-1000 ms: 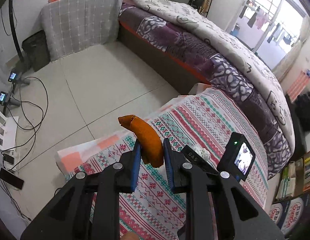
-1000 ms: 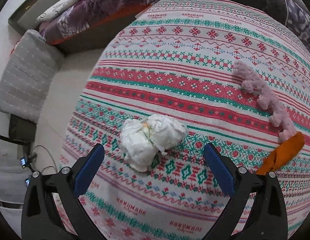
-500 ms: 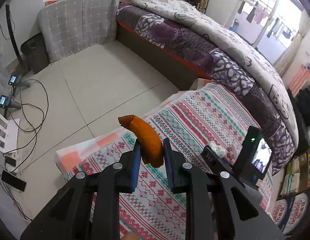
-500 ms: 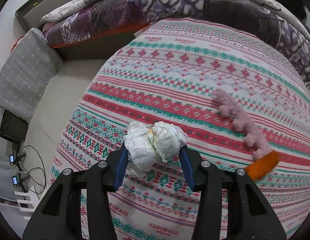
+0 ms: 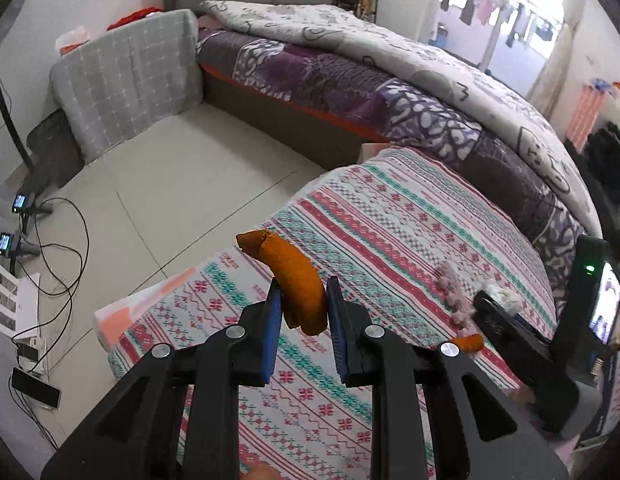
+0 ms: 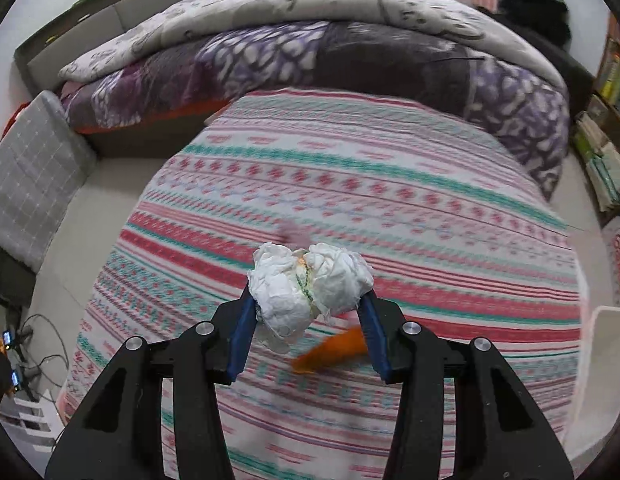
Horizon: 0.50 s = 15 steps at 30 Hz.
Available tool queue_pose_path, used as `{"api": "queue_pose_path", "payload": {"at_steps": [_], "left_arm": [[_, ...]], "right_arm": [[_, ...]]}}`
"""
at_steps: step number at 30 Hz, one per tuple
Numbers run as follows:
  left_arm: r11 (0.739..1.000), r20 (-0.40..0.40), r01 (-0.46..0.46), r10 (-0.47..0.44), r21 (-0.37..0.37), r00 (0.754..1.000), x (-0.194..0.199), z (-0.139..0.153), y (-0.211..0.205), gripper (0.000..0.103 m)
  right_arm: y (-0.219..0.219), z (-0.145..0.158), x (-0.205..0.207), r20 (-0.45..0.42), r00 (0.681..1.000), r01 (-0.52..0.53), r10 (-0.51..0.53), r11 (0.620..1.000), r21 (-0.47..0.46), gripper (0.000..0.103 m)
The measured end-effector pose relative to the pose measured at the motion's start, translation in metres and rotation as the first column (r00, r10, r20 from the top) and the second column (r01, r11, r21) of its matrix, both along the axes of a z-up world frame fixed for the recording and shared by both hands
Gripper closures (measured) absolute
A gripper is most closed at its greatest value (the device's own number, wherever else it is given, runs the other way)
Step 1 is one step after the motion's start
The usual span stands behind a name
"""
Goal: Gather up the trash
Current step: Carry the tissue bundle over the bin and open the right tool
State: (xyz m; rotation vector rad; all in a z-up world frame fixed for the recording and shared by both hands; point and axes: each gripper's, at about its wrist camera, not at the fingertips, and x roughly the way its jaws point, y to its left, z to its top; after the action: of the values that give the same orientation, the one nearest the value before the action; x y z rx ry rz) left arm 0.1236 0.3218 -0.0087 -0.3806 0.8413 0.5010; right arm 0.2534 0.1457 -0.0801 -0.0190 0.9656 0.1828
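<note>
Since a second ago the right tongs (image 6: pixel 308 312) have closed from wide open around the crumpled white tissue wad (image 6: pixel 308 286) and are now carrying it clear above the striped pink, red and teal cloth on the bench (image 6: pixel 389 184). The background is blurring in the right wrist view, consistent with the lift.

Left tongs (image 5: pixel 302 312) are holding narrow on the lower end of the curved orange peel-like scrap (image 5: pixel 296 276), same grip as before; its free end is arching up and left, away from the blue pads.

Still lying on the cloth: a fuzzy pink cord-like strip (image 5: pixel 449 290) and, just beyond its near end, a second small orange scrap (image 5: pixel 467 343). No bin is showing in either view.

Handling, as judged:
- Tissue wad: very light, soft, compressible. It is bulging out past both pads, so the grip is taking it across the middle. It appears to be two lobes joined at a seam; squeezing across both lobes is keeping them together. Little risk of breakage, some risk of a lobe pulling loose.
- Orange scrap: light, fairly stiff, keeping its curve unsupported. Pinching across the thick end looks secure.
- Pink strip: limp, likely to dangle; taking it near mid-length would be balancing it.
</note>
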Motion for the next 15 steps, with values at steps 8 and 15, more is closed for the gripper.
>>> {"api": "queue_pose_path", "payload": {"at_steps": [8, 15], "left_arm": [[0.997, -0.017, 0.074, -0.073, 0.02, 0.997, 0.016, -0.008, -0.043, 0.081], [0.988, -0.045, 0.15, -0.149, 0.027, 0.988, 0.024, -0.021, -0.082, 0.081]], "right_arm": [[-0.065, -0.002, -0.012, 0.008, 0.997, 0.079, -0.079, 0.996, -0.033, 0.058], [-0.116, -0.003, -0.026, 0.013, 0.991, 0.131, -0.13, 0.99, -0.043, 0.058]]}}
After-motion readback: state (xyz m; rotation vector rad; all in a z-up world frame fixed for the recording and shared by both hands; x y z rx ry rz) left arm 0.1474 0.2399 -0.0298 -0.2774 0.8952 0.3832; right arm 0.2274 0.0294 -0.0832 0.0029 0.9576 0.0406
